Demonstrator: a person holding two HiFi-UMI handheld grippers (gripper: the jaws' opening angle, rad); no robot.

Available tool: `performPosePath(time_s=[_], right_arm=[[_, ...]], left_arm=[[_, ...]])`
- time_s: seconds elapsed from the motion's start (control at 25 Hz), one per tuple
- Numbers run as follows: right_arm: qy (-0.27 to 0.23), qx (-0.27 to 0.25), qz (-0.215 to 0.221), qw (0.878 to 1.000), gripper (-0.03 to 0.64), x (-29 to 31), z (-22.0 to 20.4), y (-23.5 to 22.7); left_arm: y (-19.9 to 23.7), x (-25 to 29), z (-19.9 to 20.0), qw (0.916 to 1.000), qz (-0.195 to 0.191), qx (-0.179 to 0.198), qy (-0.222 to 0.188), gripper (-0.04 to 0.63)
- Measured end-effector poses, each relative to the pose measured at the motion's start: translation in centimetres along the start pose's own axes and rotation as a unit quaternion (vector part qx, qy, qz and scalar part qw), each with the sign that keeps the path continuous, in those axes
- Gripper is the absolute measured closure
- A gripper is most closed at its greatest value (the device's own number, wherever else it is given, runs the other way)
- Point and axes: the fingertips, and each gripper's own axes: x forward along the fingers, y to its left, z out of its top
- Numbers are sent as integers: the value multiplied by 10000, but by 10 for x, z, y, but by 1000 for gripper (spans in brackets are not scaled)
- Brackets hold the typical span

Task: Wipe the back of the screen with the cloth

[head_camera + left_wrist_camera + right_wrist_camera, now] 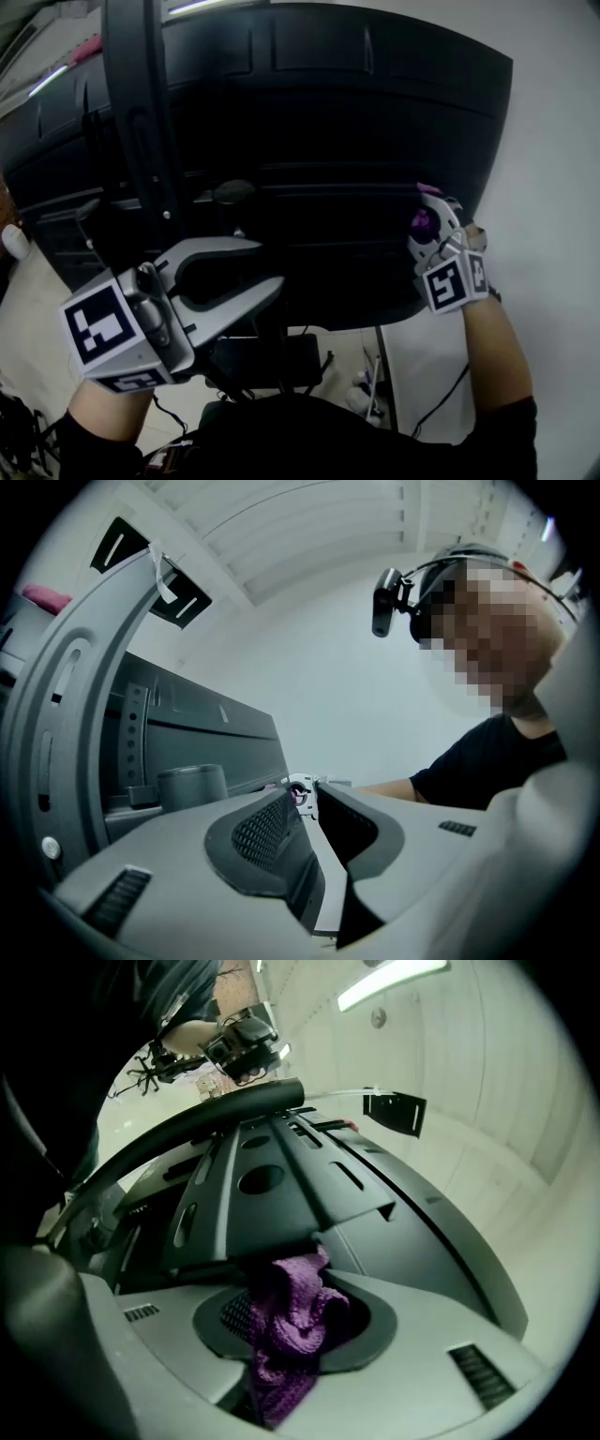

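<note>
A purple cloth point(291, 1321) is clamped between the jaws of the right gripper point(427, 223) and pressed against the black back of the screen point(337, 131), near its right edge. The left gripper point(267, 265) is held empty, jaws apart, beside the stand point(141, 122).

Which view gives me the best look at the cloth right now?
The right gripper view: the purple cloth fills the centre, bunched between the right hand-held gripper's jaws. The head view shows only a small purple patch against the screen's back. The left gripper view shows just a distant purple speck.
</note>
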Motion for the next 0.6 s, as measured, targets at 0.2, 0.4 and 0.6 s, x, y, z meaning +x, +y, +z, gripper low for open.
performPosePath(time_s=[0.2, 0.4, 0.6], right_arm=[[-164, -102, -206, 9996, 489, 9, -4, 6], [251, 128, -513, 9983, 488, -22, -62, -17], [1248, 1017, -1104, 9808, 488, -66, -151, -34]], left_arm=[[-13, 6, -12, 9999, -69, -106, 49, 497], [-24, 11, -37, 9991, -203, -310, 224, 497], [-32, 14, -66, 9967, -302, -644, 398, 497]])
